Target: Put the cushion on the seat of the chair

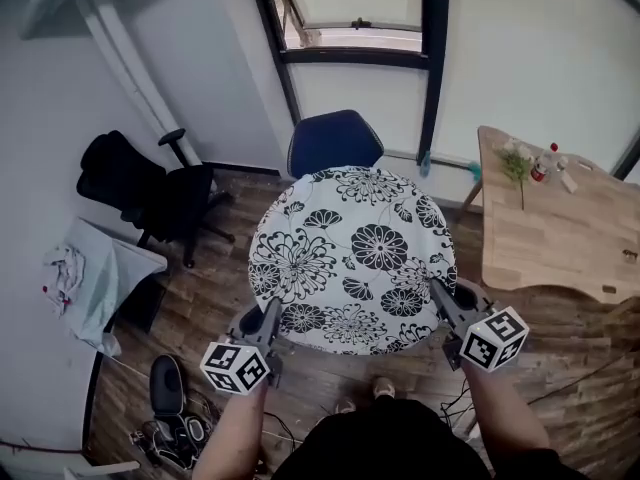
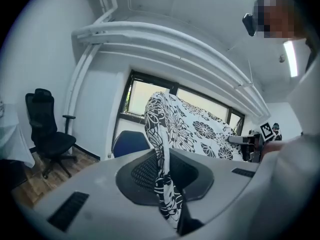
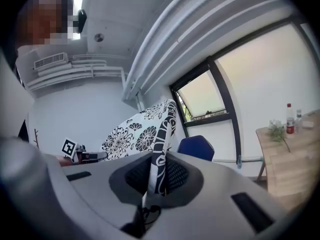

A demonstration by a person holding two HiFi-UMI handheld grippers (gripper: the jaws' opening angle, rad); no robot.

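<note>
Holding cushion (image 1: 350, 258) up flat over chair (image 1: 335, 140), hiding seat beneath. Pinching near-left rim with left gripper (image 1: 270, 316) and near-right rim with right gripper (image 1: 441, 298), both sets of jaws closed tight on the thin fabric edge. Risking a slip from one shallow pinch and a swing down. Also risking far edge sagging and catching on chair. Lowering blind onto unseen seat, possibly landing off-centre and sliding to floor (image 1: 560, 358).

The cushion (image 1: 352, 258) hides the seat of the blue chair (image 1: 335, 140) at frame centre; the table (image 1: 560, 238) runs off the right edge.
</note>
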